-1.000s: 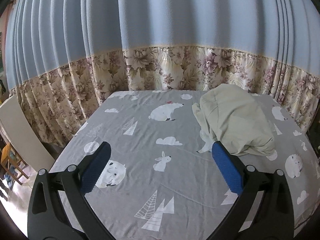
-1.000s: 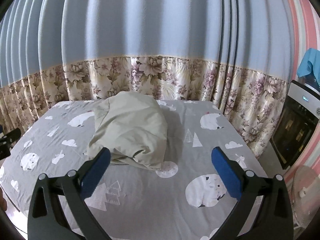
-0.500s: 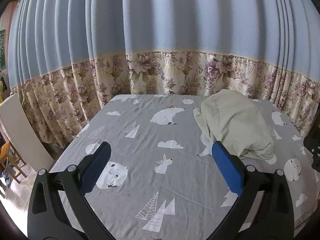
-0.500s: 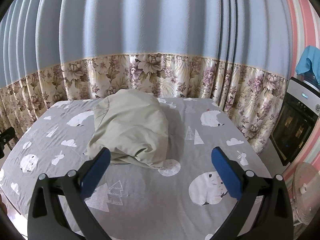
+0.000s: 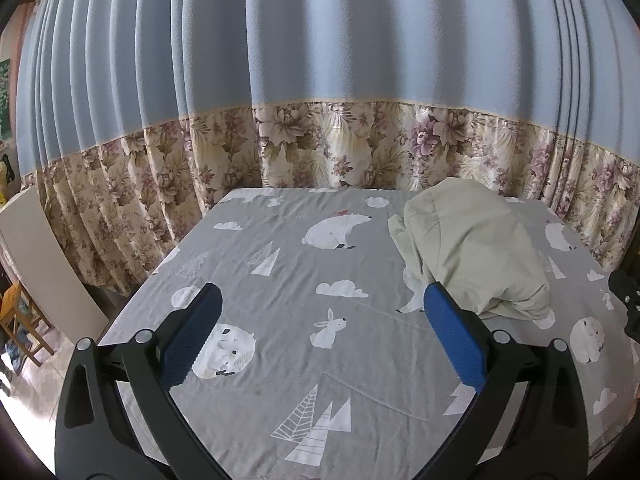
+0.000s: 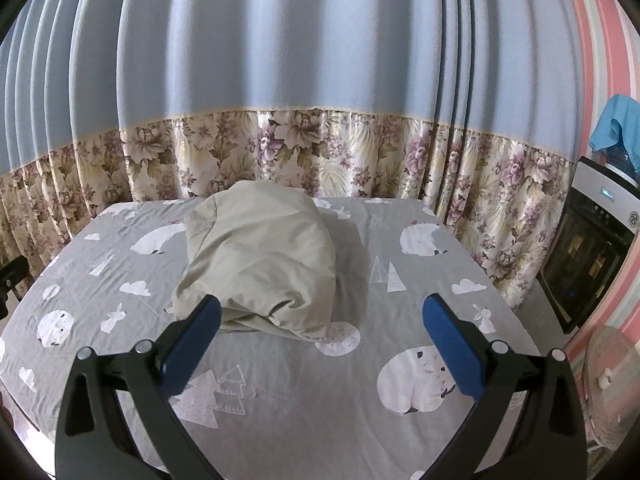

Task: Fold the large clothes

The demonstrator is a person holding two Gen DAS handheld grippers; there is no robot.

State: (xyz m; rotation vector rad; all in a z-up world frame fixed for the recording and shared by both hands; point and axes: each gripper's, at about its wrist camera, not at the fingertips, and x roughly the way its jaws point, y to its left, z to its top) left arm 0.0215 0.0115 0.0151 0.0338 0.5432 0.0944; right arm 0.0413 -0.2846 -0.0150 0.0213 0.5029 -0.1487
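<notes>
A pale beige garment (image 5: 476, 248) lies bunched in a heap on the grey animal-print bed sheet (image 5: 304, 344), toward the right in the left wrist view. In the right wrist view the garment (image 6: 264, 264) sits left of centre on the sheet (image 6: 320, 392). My left gripper (image 5: 322, 328) is open and empty above the sheet, left of the heap. My right gripper (image 6: 320, 328) is open and empty, its left finger in front of the heap's near edge, apart from it.
Blue curtains with a floral hem (image 5: 320, 152) hang close behind the bed. A white board (image 5: 44, 264) and a wooden stool (image 5: 16, 320) stand at the left. A dark appliance (image 6: 592, 248) and a fan (image 6: 608, 380) stand at the right.
Both wrist views have tilted slightly upward and back, so the bed and garment sit lower in frame. The garment has not moved and both grippers stay open.
</notes>
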